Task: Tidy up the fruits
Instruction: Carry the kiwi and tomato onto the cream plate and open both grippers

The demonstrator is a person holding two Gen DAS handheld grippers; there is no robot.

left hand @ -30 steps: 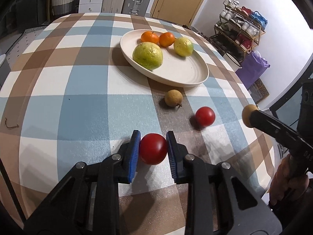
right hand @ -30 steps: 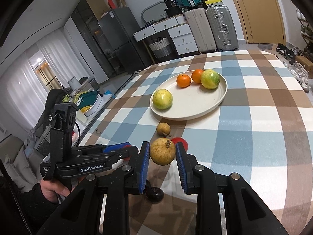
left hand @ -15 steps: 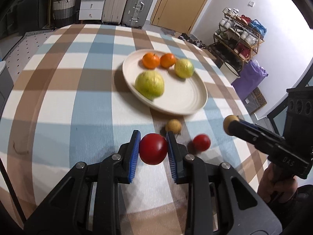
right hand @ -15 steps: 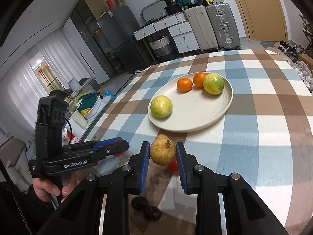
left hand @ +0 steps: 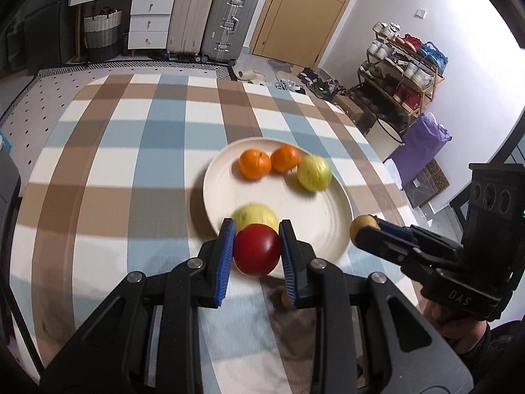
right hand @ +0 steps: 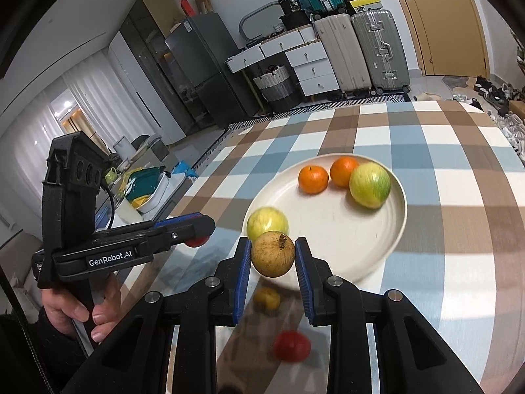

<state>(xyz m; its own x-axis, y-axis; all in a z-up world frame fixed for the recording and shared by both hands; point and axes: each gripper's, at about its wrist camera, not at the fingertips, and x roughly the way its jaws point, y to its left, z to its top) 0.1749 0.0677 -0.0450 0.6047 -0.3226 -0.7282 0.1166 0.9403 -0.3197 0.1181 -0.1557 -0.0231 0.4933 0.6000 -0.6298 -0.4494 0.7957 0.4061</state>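
Note:
My left gripper (left hand: 257, 251) is shut on a red tomato (left hand: 257, 249), held above the near rim of the white plate (left hand: 325, 226). My right gripper (right hand: 273, 254) is shut on a brown round fruit (right hand: 272, 253), also over the plate's (right hand: 334, 229) near edge. On the plate lie two oranges (right hand: 313, 179) and two yellow-green fruits (right hand: 369, 184). A second tomato (right hand: 292, 345) and a small brown fruit (right hand: 267, 298) rest on the checked tablecloth (right hand: 452, 229) beneath my right gripper. In the left wrist view the right gripper (left hand: 361, 226) appears at the plate's right edge.
The checked table (left hand: 108, 170) stretches left and beyond the plate. Suitcases (left hand: 210, 19), a drawer unit and a basket stand against the far wall. A shoe rack (left hand: 403, 69) and purple bag are off the table's right side. A hand (right hand: 78, 308) holds the left gripper.
Both grippers have carried their fruits forward from the near table to the plate's near edge, the left one also rising. The loose tomato and small brown fruit now lie behind the fingertips.

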